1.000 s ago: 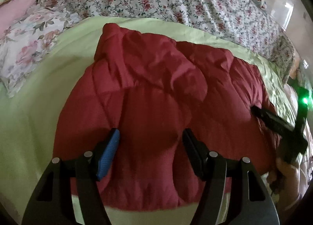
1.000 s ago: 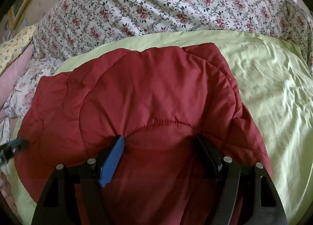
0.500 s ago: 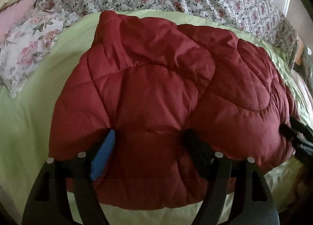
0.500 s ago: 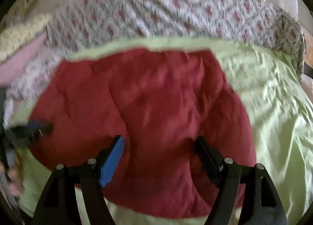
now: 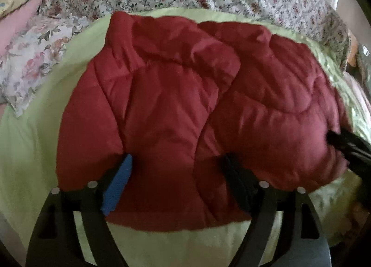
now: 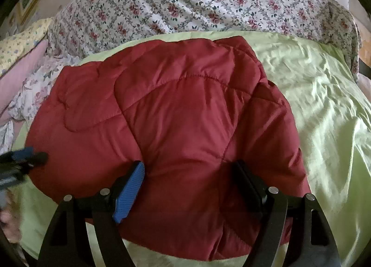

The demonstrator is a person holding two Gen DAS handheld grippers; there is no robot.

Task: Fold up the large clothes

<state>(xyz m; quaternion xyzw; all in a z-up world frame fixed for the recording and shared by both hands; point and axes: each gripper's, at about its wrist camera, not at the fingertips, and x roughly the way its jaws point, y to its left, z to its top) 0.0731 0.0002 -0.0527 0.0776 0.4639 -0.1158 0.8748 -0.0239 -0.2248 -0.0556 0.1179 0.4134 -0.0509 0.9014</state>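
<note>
Red quilted puffer jacket (image 5: 176,109): bundled at frame centre on a pale green bedsheet (image 5: 30,141), long axis left to right. Left gripper (image 5: 178,169): jaws just widened, spread wide, padding bulging between them. Right gripper (image 6: 189,180): likewise wide, jacket between its fingers.

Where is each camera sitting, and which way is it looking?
Left wrist camera: sits on the left gripper, looking forward and down over the puffy dark red quilted jacket on the light green bedsheet; both fingers show, spread apart, and the right gripper pokes in at the right edge.
Right wrist camera: sits on the right gripper, looking forward and down at that jacket; both fingers show, spread apart, the left gripper at the left edge.
Shared: jacket, sheet, white floral quilt behind.
</note>
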